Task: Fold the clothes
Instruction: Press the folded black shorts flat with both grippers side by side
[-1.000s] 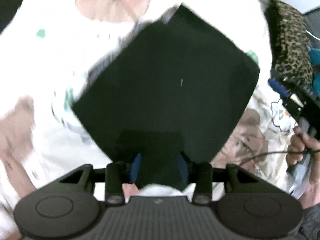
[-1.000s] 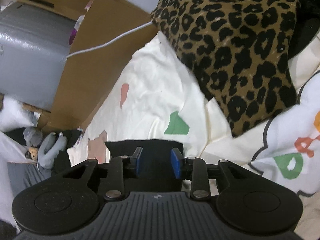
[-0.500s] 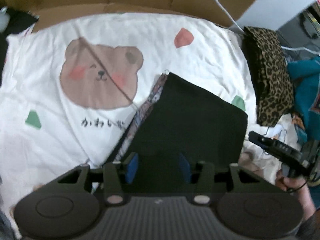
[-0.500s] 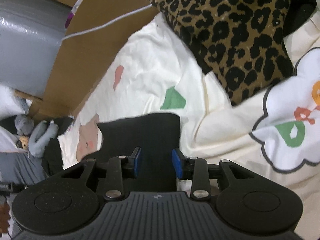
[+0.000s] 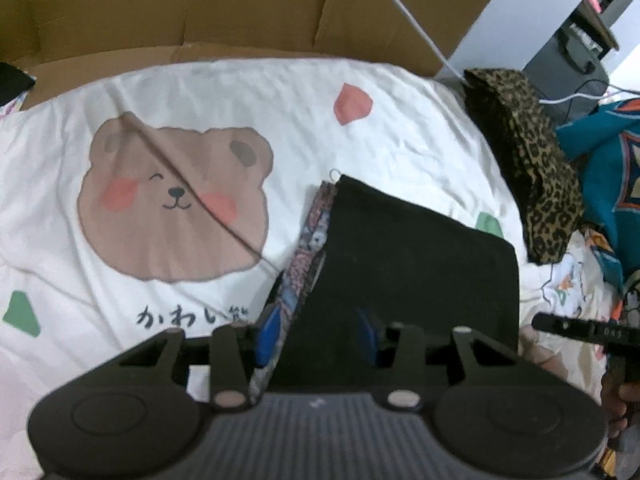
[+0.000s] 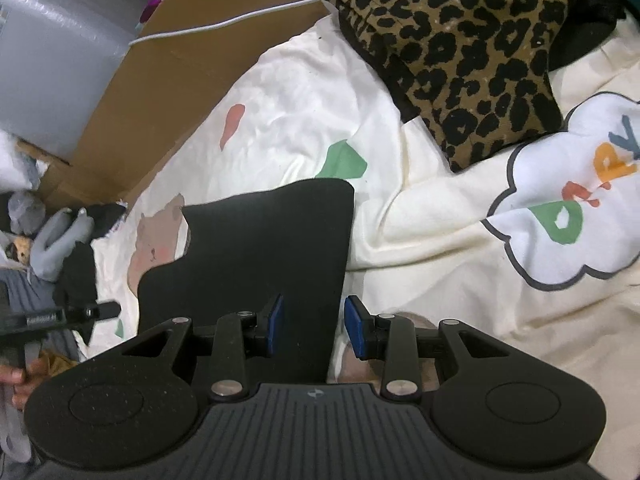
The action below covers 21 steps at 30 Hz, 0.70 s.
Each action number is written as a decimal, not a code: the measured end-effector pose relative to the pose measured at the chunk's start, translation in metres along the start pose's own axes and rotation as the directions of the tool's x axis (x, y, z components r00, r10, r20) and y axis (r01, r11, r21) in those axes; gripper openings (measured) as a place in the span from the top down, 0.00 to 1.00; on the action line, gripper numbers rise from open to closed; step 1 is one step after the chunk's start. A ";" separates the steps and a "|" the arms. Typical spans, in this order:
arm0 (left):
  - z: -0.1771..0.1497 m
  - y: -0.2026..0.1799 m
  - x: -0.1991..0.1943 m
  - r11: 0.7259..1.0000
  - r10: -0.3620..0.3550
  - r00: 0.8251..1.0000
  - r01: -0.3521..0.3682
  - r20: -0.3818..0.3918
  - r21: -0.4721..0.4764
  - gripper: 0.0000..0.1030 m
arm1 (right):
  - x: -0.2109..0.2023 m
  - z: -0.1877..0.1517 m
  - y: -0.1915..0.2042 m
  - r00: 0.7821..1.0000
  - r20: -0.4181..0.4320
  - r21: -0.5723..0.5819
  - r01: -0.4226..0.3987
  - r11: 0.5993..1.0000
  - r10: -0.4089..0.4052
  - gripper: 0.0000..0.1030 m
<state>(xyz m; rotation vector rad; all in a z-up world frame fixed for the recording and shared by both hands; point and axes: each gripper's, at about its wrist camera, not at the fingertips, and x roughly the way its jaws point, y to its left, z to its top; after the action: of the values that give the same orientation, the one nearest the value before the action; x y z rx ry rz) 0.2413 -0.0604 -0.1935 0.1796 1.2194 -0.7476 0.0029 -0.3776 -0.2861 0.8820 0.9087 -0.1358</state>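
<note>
A folded black garment (image 5: 416,264) lies flat on the white bear-print bedsheet (image 5: 200,120); a patterned strip with a metal ring (image 5: 308,248) runs along its left edge. My left gripper (image 5: 316,336) is open, its blue pads over the garment's near edge and the strip, gripping nothing. In the right wrist view the same black garment (image 6: 264,256) lies ahead. My right gripper (image 6: 314,330) is open over its near right edge. The right gripper also shows at the right edge of the left wrist view (image 5: 584,330).
A folded leopard-print garment (image 6: 460,52) lies at the far right of the bed, beside a teal garment (image 5: 608,184). Brown cardboard (image 5: 200,8) with a white cable (image 6: 224,26) stands behind the bed. Grey clothes (image 6: 48,236) lie beside the bed.
My left gripper let go of the black garment and opened, then drew back and up. The garment now lies flat. My right gripper also pulled back from it, staying open.
</note>
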 end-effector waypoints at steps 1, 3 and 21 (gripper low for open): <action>-0.001 0.002 0.002 1.000 -0.011 1.000 0.011 0.005 0.003 0.60 | -0.001 -0.002 0.001 1.000 0.003 -0.001 0.007 1.000 -0.007 0.66; -0.004 0.005 0.006 0.999 -0.031 0.999 0.030 0.012 0.013 0.60 | -0.002 -0.006 0.003 1.000 0.010 -0.002 0.021 1.000 -0.021 0.66; -0.027 0.015 0.019 0.985 -0.123 0.990 0.114 0.069 0.127 0.87 | 0.017 -0.027 0.025 0.996 -0.036 -0.062 0.084 0.995 -0.086 0.66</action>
<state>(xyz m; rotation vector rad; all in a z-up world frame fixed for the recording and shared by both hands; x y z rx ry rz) 0.2318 -0.0432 -0.2242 0.1792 1.1190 -0.9267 0.0079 -0.3373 -0.2918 0.7928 0.9820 -0.1643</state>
